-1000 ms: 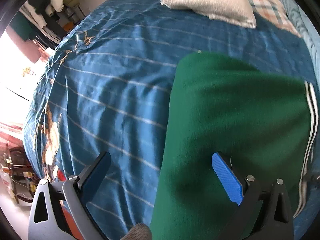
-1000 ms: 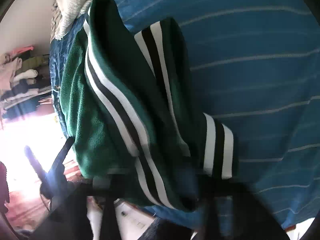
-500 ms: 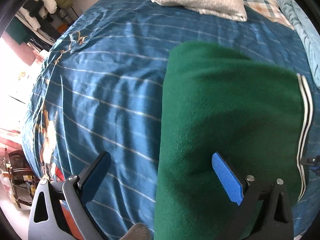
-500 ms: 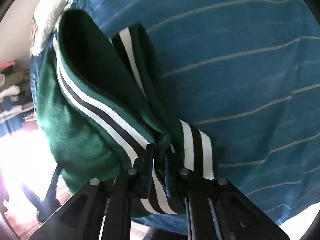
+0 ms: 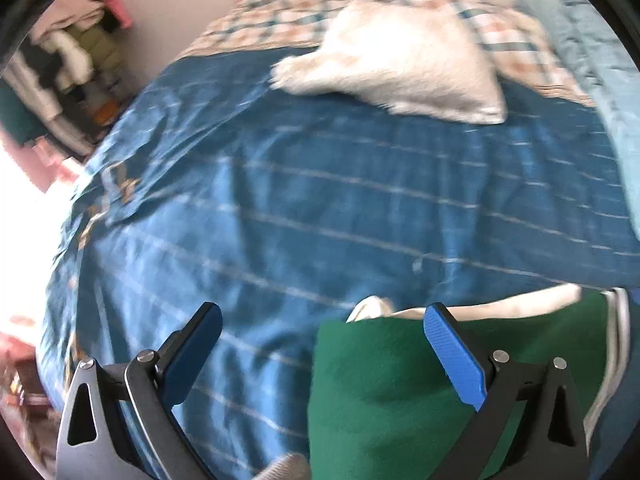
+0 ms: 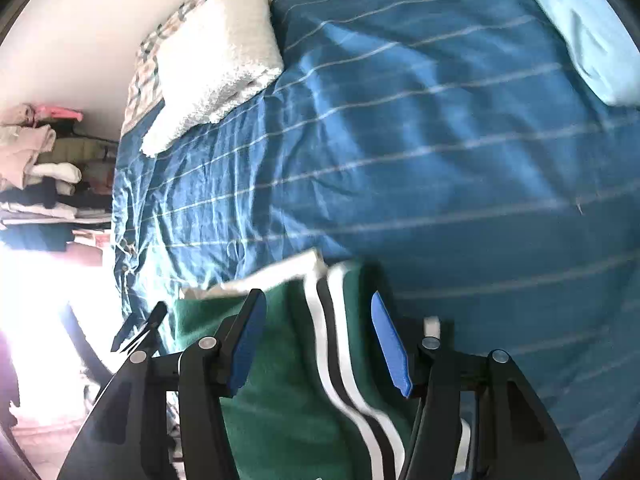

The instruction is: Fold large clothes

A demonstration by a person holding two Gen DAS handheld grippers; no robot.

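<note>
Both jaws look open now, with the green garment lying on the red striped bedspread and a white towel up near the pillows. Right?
Not quite: the bedspread is blue with pale stripes, not red, as the right wrist view shows. The rest holds: both grippers, left and right, are open, the green garment lies on it, and the white towel sits near the pillows.

The bedspread is deep blue with thin pale stripes. On it, the garment is dark green with white-and-black bands and a white inner edge. Beyond the garment a fluffy white towel lies against a checked sheet, seemingly orange, teal and cream through blur. Both grippers' pads are bright blue
</note>
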